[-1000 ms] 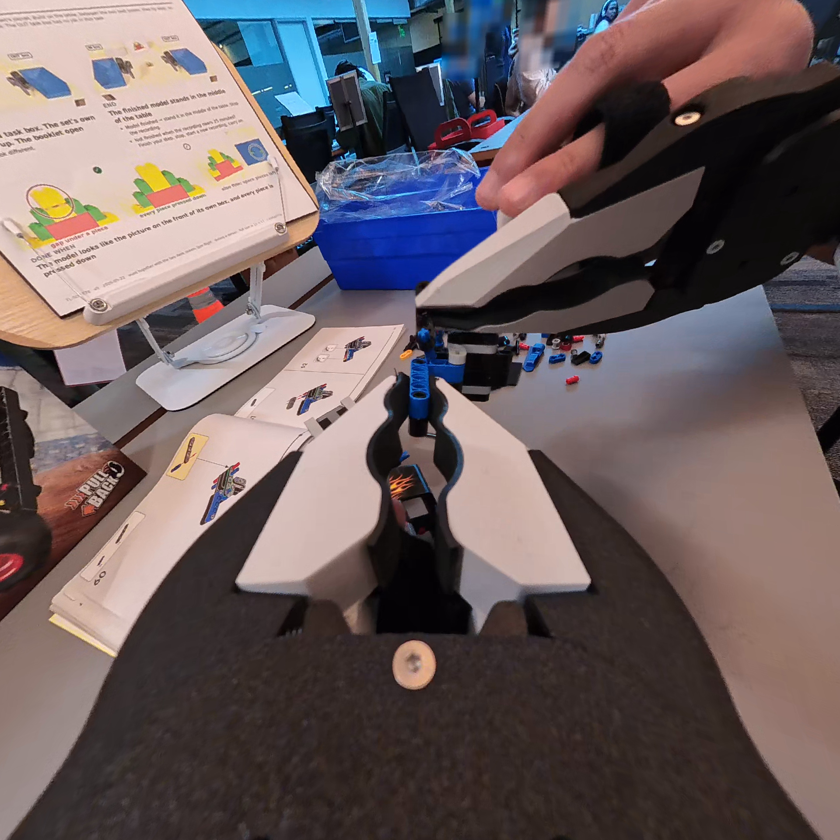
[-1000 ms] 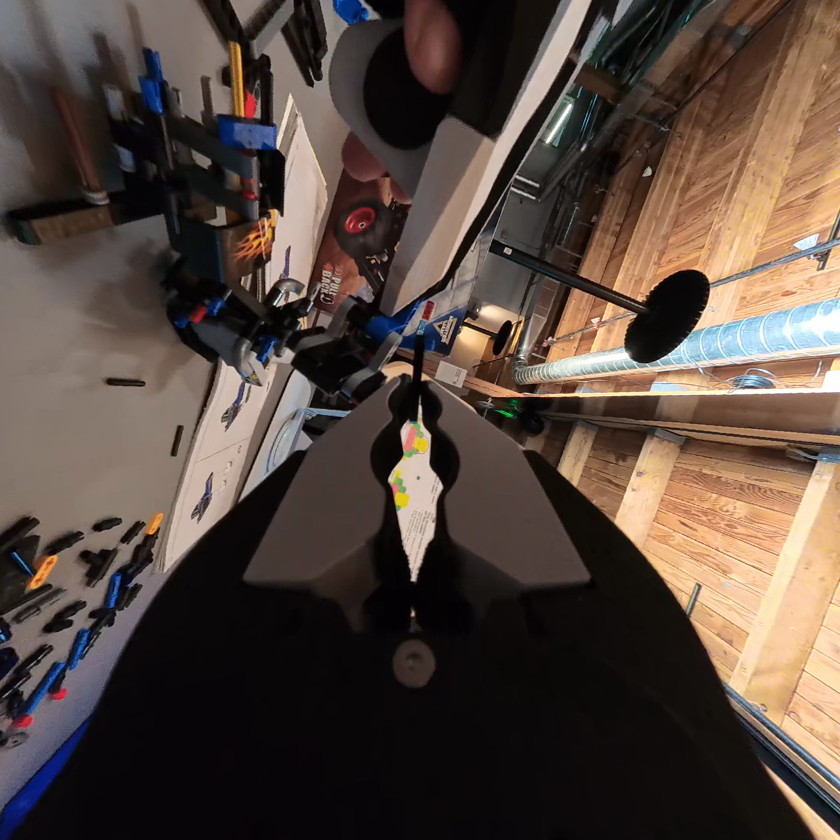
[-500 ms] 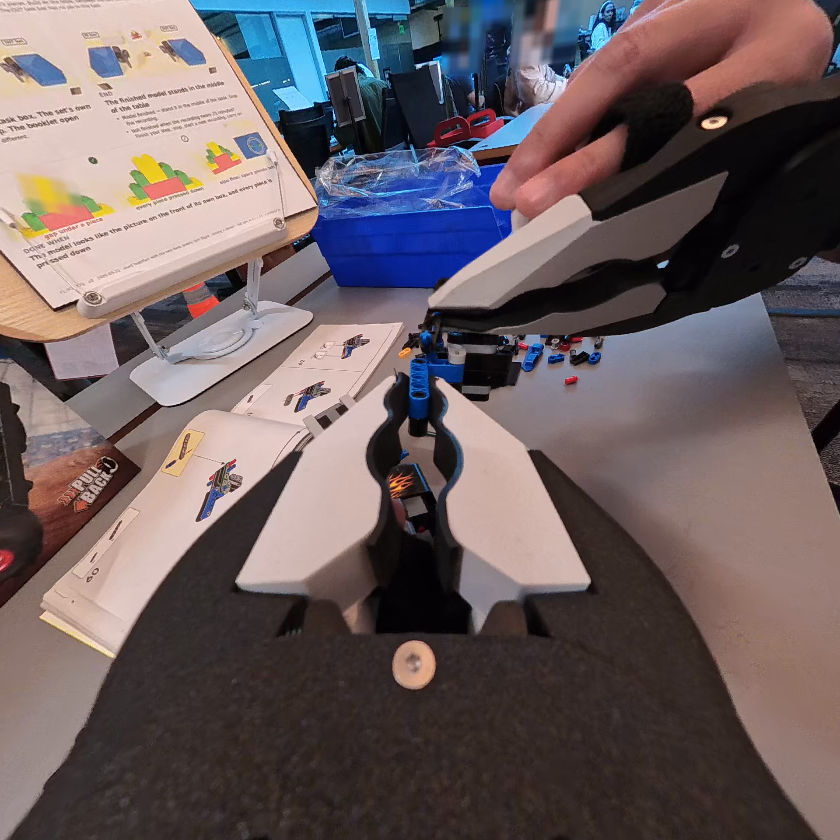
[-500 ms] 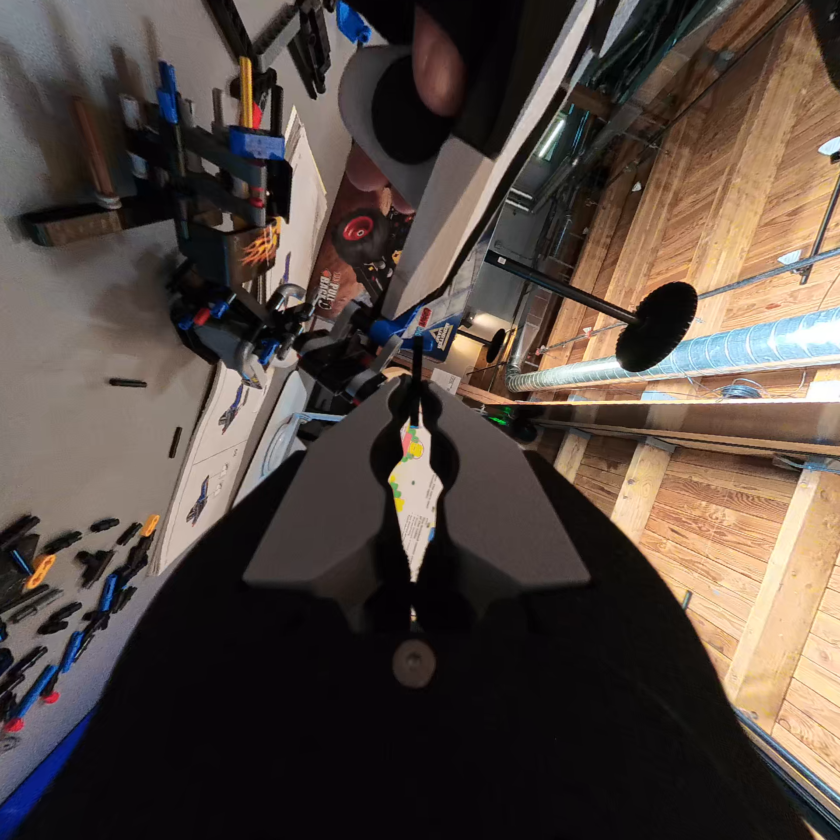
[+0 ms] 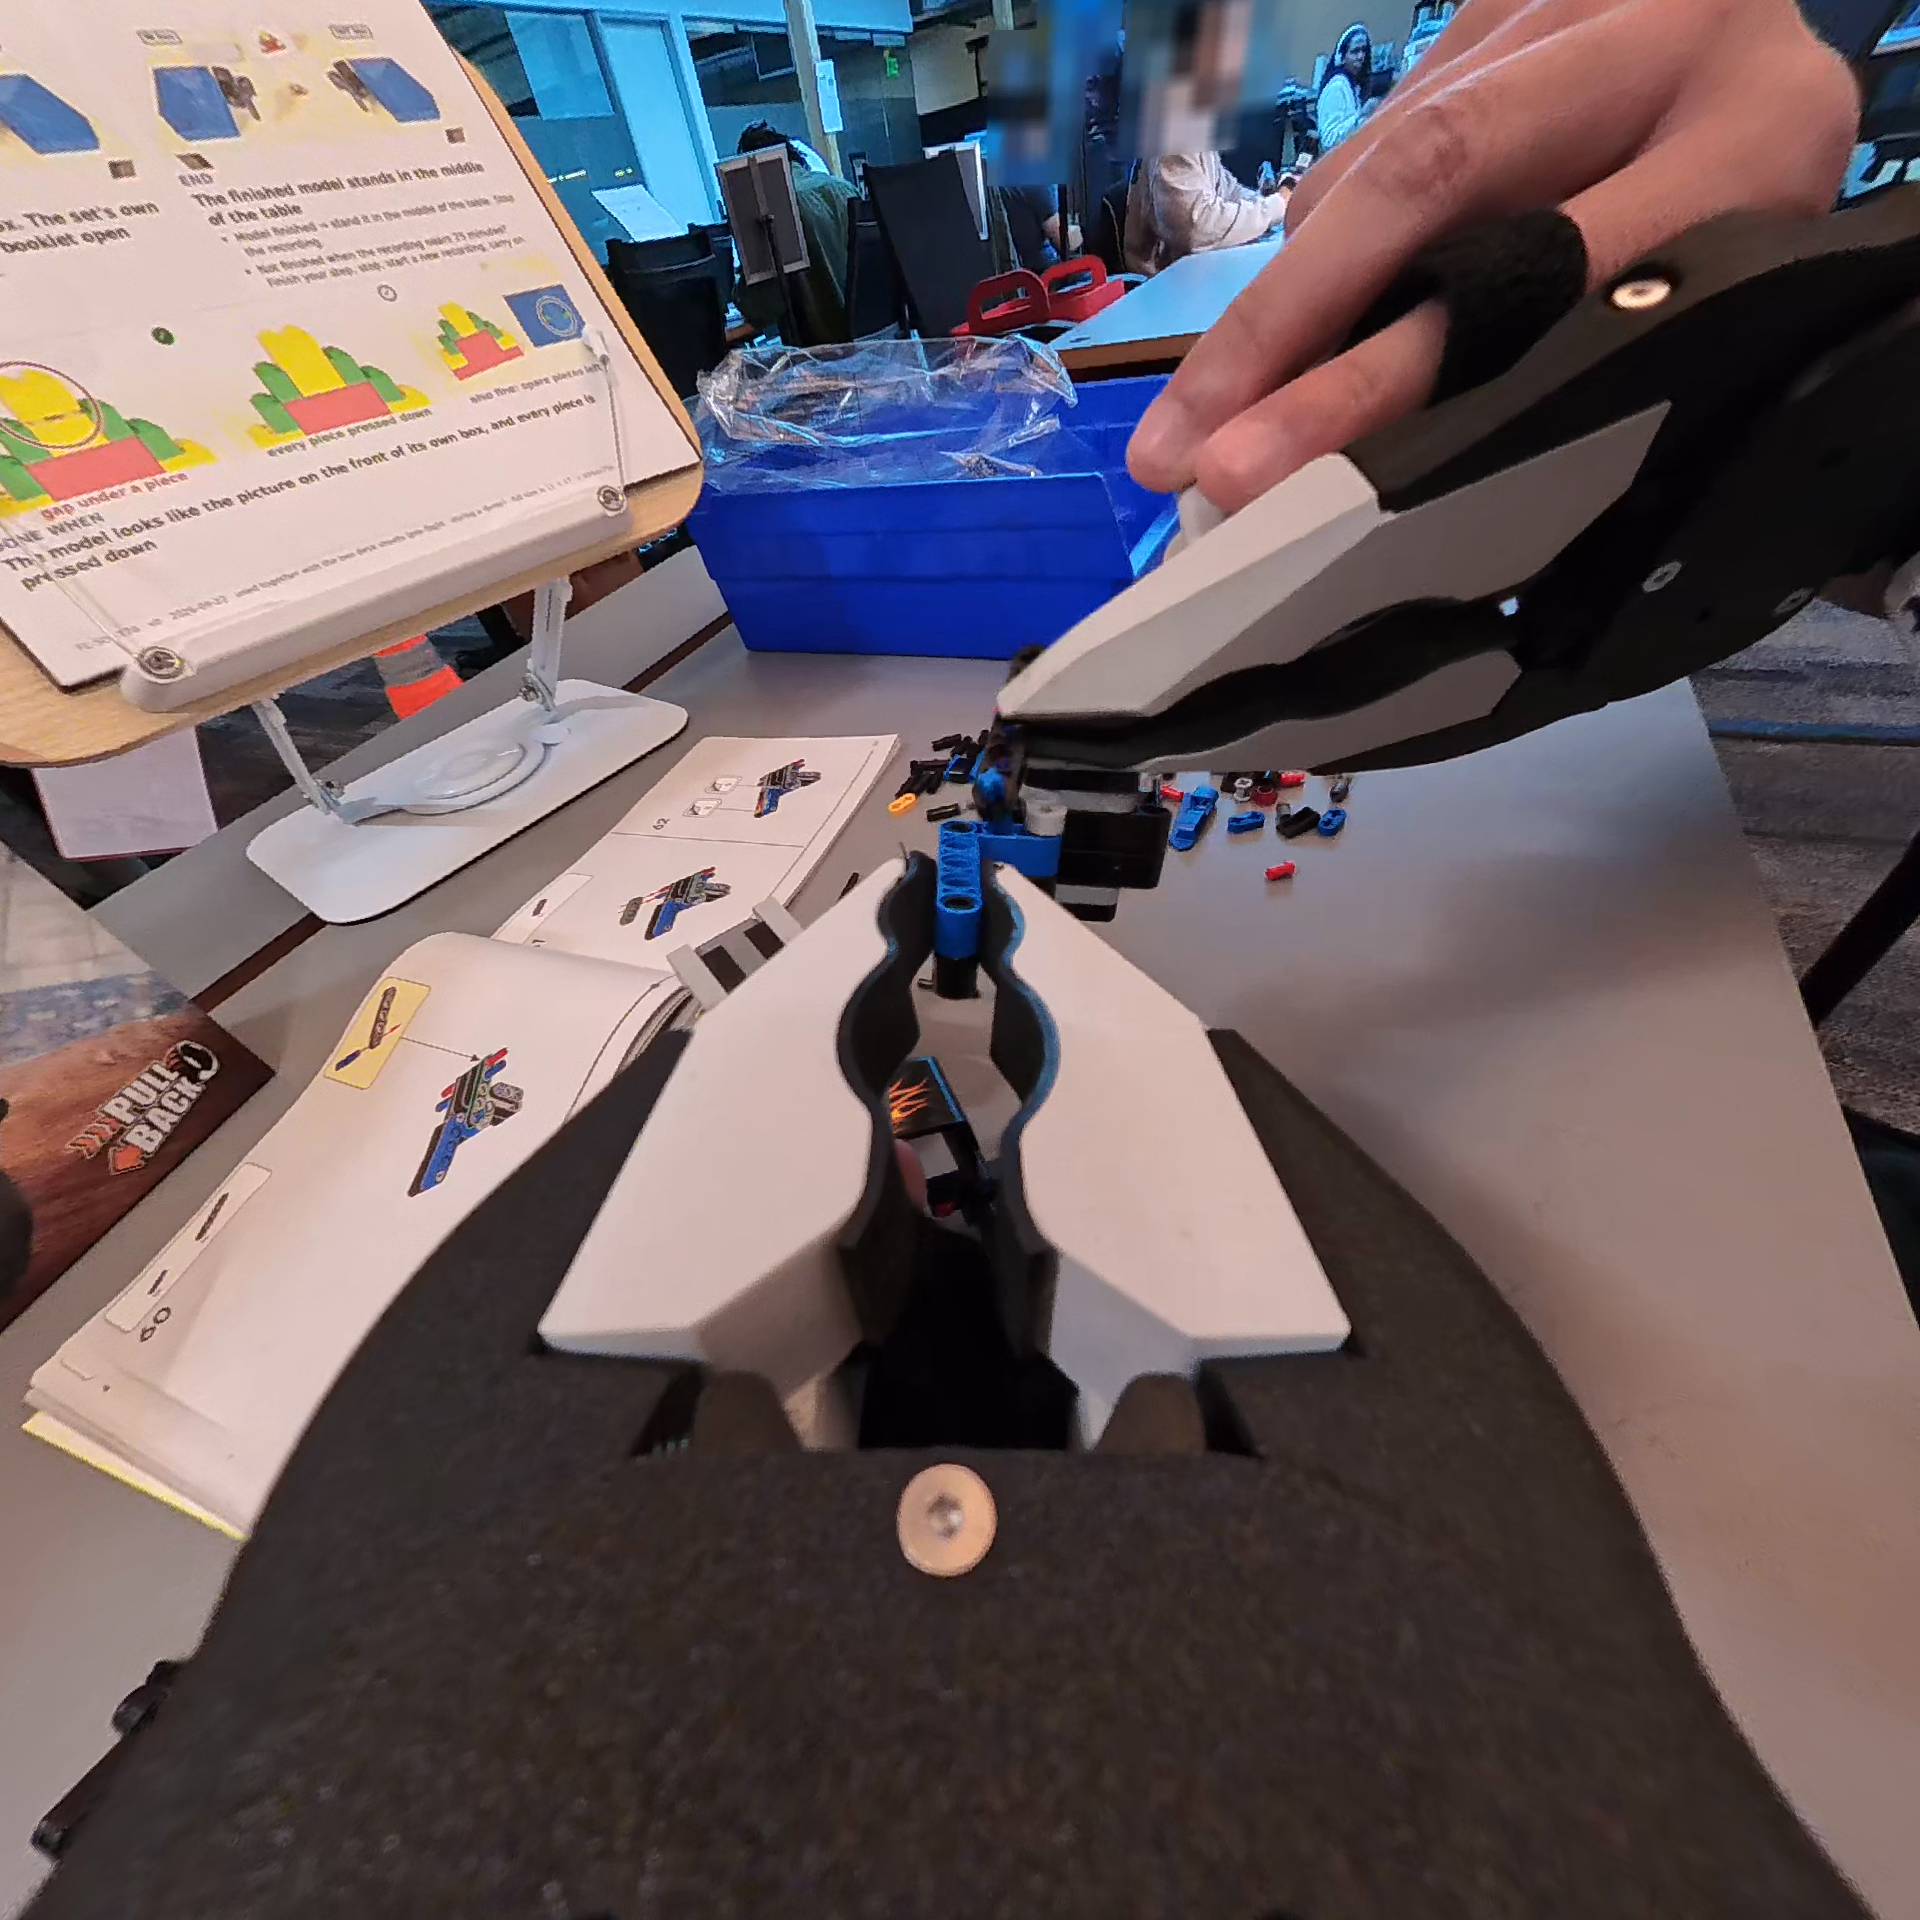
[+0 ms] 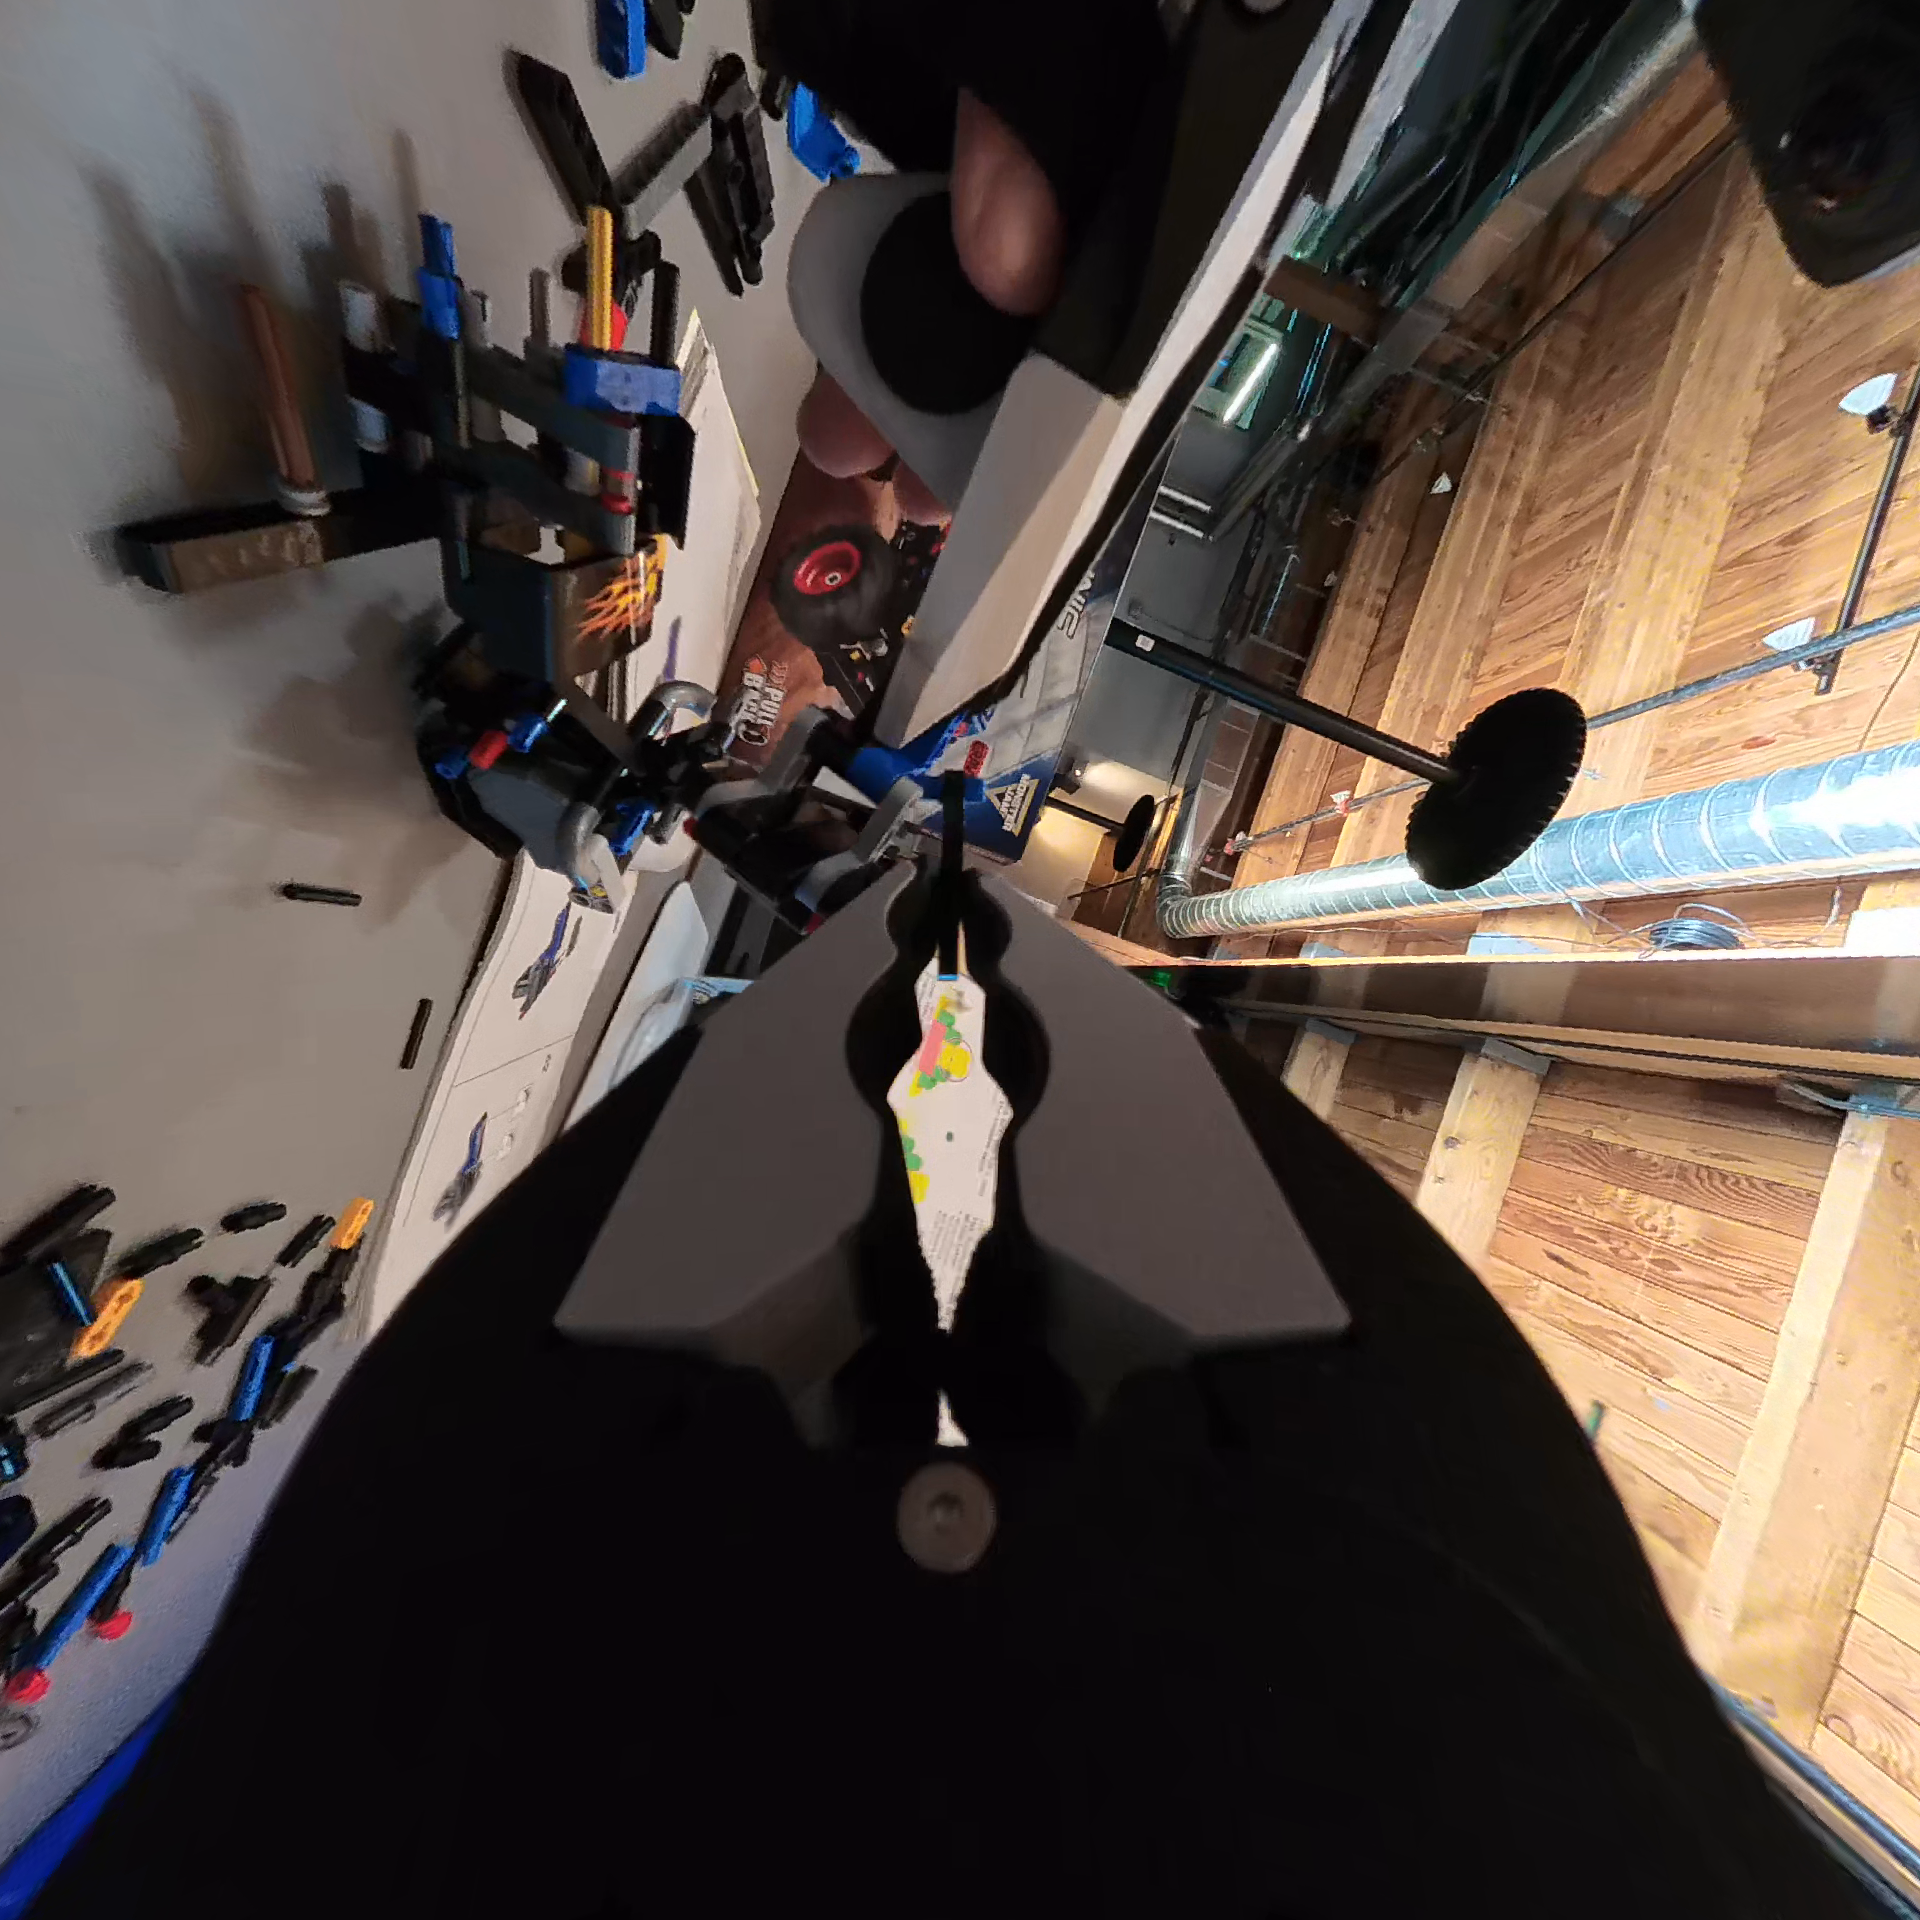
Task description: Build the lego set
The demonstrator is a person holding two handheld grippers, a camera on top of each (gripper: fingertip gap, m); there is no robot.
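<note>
My left gripper (image 5: 956, 883) is shut on a blue beam (image 5: 958, 871) of the black and blue lego model (image 5: 1091, 842), which sits on the grey table (image 5: 1455, 1039). A flame-sticker panel (image 5: 912, 1103) of the model shows between its fingers. My right gripper (image 6: 951, 894) is shut on a thin black axle (image 6: 950, 831). In the left wrist view it comes in from the upper right, held by a hand, with its tips (image 5: 1013, 717) just above the model. The right wrist view is rolled and shows the model (image 6: 540, 468) at upper left.
An open instruction booklet (image 5: 468, 1091) lies left of the model. A stand with a printed sheet (image 5: 312, 312) is at back left, and a blue bin (image 5: 914, 561) with a plastic bag is behind. Loose small pieces (image 5: 1247, 810) lie at right, more in the right wrist view (image 6: 156, 1351). The set's box (image 5: 125, 1122) is at far left. Both grippers' tips are close together, under 4 cm apart.
My right gripper with the axle has edged slightly down and closer to the model. My left gripper still holds the blue beam in the same place.
</note>
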